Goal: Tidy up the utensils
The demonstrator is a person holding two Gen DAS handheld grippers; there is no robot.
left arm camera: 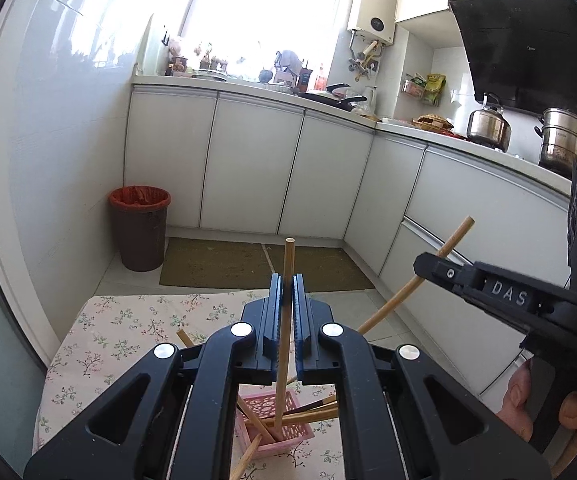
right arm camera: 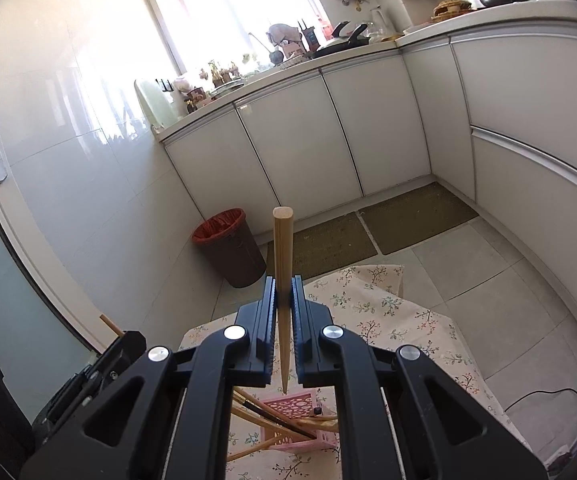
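Each gripper pinched one upright wooden chopstick: the left gripper (left arm camera: 287, 296) clamped its chopstick (left arm camera: 284, 332), the right gripper (right arm camera: 284, 296) its own chopstick (right arm camera: 283, 280). At six o'clock below both, the pink basket (left arm camera: 284, 432) sat on the floral tablecloth (left arm camera: 128, 328), several loose chopsticks (left arm camera: 300, 416) lying across it.

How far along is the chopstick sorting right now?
Several chopsticks already lie crossed in the pink basket. In hand: the left tool and the right tool are each shut on one chopstick above it. Left: drop both, then collect the stick on the floral cloth.
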